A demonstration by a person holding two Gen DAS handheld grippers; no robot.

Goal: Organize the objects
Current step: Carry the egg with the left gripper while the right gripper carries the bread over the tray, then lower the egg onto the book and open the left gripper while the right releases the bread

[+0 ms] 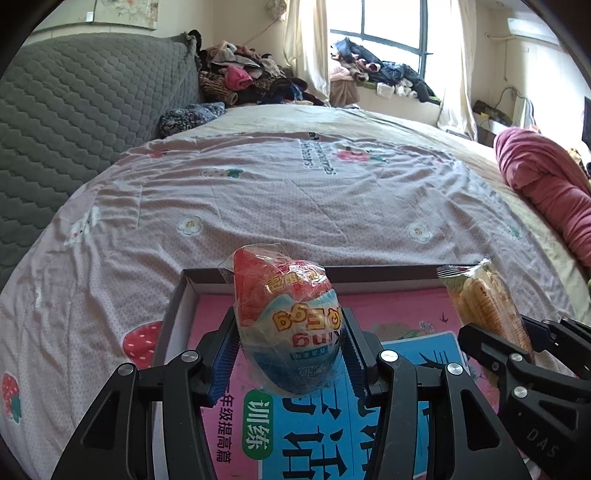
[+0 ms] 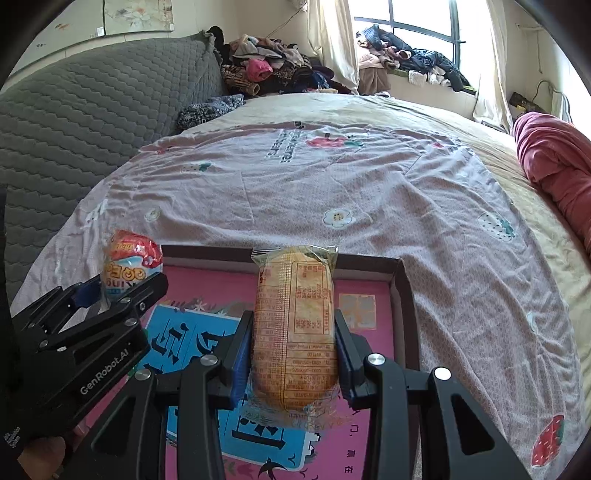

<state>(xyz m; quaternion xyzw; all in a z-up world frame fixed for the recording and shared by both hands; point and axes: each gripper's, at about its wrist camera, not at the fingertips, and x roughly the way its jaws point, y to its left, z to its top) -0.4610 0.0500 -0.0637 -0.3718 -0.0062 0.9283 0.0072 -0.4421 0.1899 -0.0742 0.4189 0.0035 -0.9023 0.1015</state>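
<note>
At far left stands a grey quilted headboard, its padding stitched in a scale pattern. Beside it lies the bed, covered by a wrinkled pinkish bedsheet printed with strawberries and flowers.

On the sheet sits a shallow box with dark outer walls and a pale inner lining. A pink workbook with a blue panel and large printed characters lies flat inside it.

The left gripper is clamped on an egg-shaped toy: its blue ribbed pads press both flanks. The egg is red at one end and white and blue at the other, and is wrapped in crinkled clear film. Its long axis runs along the fingers, red end pointing forward and away from the camera. It is held over the box's left part; contact with the workbook cannot be told.

The right gripper is closed on a snack packet, pads against its long sides. The packet is oblong, in clear glossy film with an orange-yellow filling and a printed label facing up. Its long axis also runs along the fingers, crimped end forward. It is held over the box's right part.

At far right lies a bundled red blanket. Clothes are heaped beyond the bed near a curtained window.
</note>
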